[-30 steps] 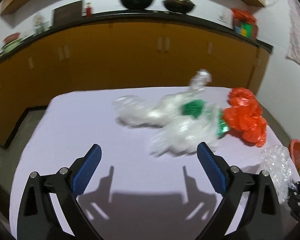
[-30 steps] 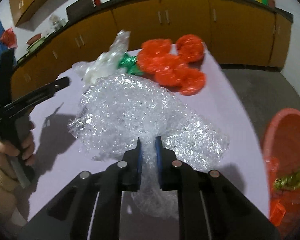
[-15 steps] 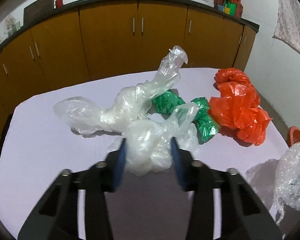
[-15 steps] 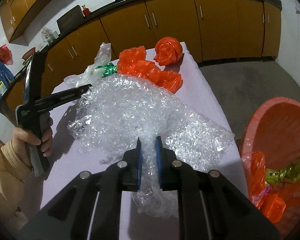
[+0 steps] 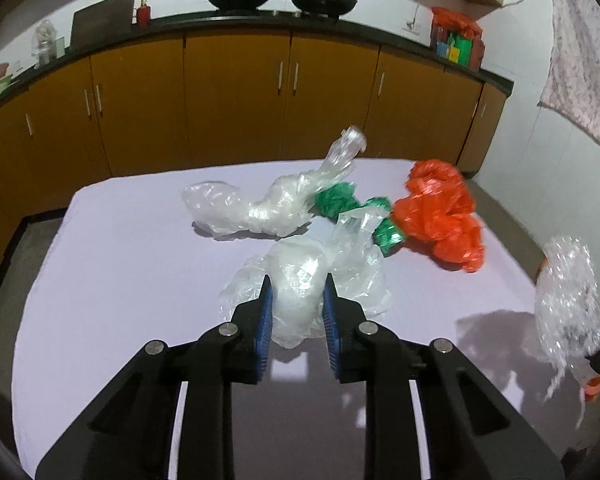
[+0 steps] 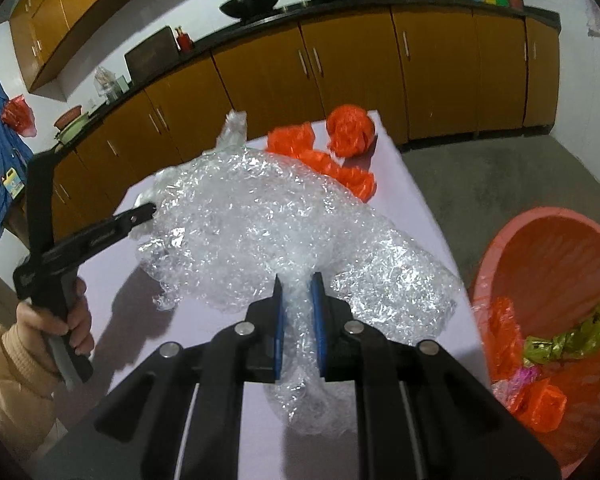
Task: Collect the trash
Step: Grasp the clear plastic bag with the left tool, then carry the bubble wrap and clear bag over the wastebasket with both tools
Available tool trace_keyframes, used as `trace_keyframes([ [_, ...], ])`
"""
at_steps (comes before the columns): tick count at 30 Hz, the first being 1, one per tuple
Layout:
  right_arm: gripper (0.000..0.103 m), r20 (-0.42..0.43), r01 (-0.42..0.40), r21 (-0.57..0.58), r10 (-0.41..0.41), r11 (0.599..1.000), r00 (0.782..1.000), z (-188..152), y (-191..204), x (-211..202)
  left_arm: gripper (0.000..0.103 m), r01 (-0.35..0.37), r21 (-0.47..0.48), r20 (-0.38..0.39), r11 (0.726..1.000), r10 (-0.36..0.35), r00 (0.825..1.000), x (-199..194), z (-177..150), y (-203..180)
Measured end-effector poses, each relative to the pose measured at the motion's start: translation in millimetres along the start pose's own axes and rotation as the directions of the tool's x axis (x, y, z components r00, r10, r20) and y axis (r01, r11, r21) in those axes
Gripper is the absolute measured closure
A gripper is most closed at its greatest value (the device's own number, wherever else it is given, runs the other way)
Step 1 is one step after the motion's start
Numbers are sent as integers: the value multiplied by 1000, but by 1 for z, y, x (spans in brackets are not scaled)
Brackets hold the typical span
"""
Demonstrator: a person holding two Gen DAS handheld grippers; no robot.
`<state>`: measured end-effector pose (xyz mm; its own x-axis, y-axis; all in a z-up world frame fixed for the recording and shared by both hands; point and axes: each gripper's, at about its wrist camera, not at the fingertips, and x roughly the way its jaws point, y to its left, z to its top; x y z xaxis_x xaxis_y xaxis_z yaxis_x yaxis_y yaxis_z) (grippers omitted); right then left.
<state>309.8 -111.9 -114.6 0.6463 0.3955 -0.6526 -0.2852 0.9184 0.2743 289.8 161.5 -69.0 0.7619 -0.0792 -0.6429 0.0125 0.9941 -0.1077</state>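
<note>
My left gripper is shut on a crumpled clear plastic bag lying on the white table. My right gripper is shut on a big wad of bubble wrap and holds it above the table's right edge; the wad also shows in the left wrist view. A second clear bag, green bags and orange bags lie further back on the table. An orange basin on the floor to the right holds several pieces of trash.
Brown kitchen cabinets run behind the table, with woks on the counter. The concrete floor lies to the right of the table. The left hand and its gripper show in the right wrist view.
My left gripper moved in and closed on the clear bag. My right gripper lifted the bubble wrap and carried it right, toward the basin.
</note>
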Motion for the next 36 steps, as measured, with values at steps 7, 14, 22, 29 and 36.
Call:
trace_keyframes([
  [7,90,110,89,2,-88,996,990,2,-11,-63,80,51,67,81,996,-56,995,-39,8,-51],
  [14,90,189,234,104,-251,967,949,-11,-61,-132,80,150,139,134,979,-168,977,-67,11,-123],
  [22,90,189,365,226,-409,903,893,-38,-127,-181,80,248,199,114,948,-273,955,-66,1,-196],
  [29,90,176,394,298,-456,869,872,-43,-159,-188,80,298,248,80,922,-326,942,-63,-13,-247],
  [36,90,155,388,366,-466,846,871,-45,-175,-183,80,323,278,52,905,-349,936,-54,-21,-276],
])
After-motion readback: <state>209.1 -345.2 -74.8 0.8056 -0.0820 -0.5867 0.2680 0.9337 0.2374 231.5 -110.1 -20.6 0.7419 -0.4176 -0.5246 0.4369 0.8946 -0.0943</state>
